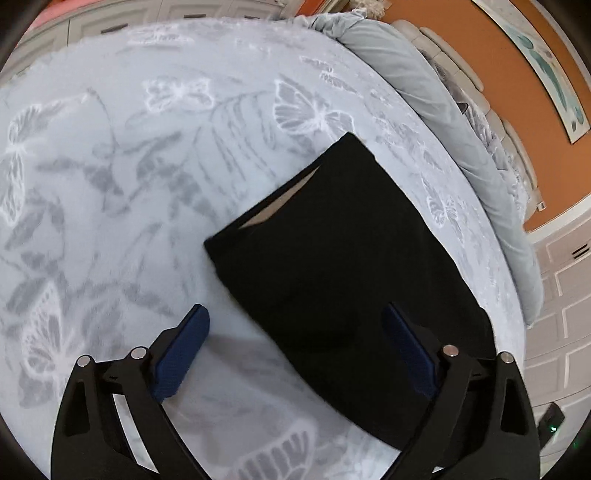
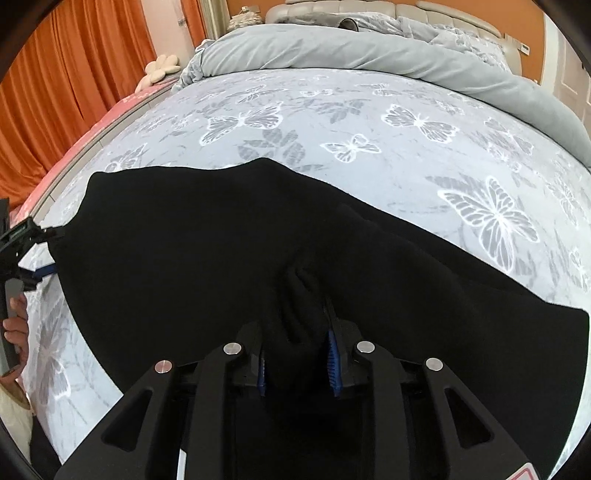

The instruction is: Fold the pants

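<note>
A wide bed (image 2: 369, 122), covered by a pale blue sheet printed with white butterflies, carries everything here. A grey duvet (image 2: 332, 51) is bunched along the bed's far edge, against the padded headboard (image 2: 369, 11), and orange curtains (image 2: 74, 92) are seen beyond the bed's left side.

The black pants (image 2: 184, 240) are spread across the near part of the bed, already folded into a broad band. Their long axis is laid roughly parallel to the bed's near edge, running from the left side across to the right in the right wrist view. One end, where a pale lining is shown at an opening, is seen in the left wrist view as pointing away from the near edge.

The right gripper (image 2: 295, 354) is closed narrowly on a bunched ridge of the black cloth near the middle of the band; the fabric is pinched between its blue pads.

The left gripper (image 1: 295, 332) is held wide, with nothing clamped. One of its fingers (image 1: 406, 350) is hung over the pants' near corner, while the other is over bare sheet, so the cloth edge lies between the jaws but untouched by the pads. The left end of the pants is judged nearer to this gripper, and the next grasp would depend on its descent onto that edge.
</note>
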A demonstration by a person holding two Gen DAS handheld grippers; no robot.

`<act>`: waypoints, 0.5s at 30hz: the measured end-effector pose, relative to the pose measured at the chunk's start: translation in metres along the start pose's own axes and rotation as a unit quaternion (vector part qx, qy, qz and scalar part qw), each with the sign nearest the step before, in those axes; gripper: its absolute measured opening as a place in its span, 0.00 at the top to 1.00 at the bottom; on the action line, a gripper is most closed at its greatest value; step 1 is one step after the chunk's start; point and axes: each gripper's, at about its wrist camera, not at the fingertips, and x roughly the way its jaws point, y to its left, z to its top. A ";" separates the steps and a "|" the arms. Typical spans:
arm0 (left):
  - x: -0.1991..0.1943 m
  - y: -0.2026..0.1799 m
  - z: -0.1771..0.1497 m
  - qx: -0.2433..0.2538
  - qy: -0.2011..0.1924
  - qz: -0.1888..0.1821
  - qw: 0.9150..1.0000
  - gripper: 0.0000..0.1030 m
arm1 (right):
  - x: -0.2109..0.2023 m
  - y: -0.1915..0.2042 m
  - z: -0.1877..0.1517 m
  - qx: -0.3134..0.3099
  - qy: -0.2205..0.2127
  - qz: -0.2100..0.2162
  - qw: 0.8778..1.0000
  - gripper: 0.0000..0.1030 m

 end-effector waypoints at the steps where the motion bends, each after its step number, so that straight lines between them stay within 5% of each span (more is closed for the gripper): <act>1: -0.001 -0.004 0.000 0.004 -0.001 -0.006 1.000 0.16 | -0.003 0.001 0.002 0.003 -0.008 0.000 1.000 0.78; 5: 0.004 -0.019 -0.006 0.016 0.009 -0.017 1.000 0.16 | -0.022 0.017 0.009 -0.009 -0.043 0.026 0.999 0.78; 9: 0.012 -0.034 -0.013 0.057 0.005 0.025 0.998 0.15 | 0.020 0.026 -0.002 -0.035 0.005 0.013 0.999 0.76; 13: 0.016 -0.035 -0.013 0.062 0.002 0.022 0.998 0.08 | -0.006 0.030 0.007 -0.045 -0.012 0.034 0.998 0.56; 15: 0.017 -0.033 -0.011 0.056 -0.002 0.016 0.998 0.07 | -0.035 0.019 0.011 -0.021 -0.047 0.040 0.998 0.39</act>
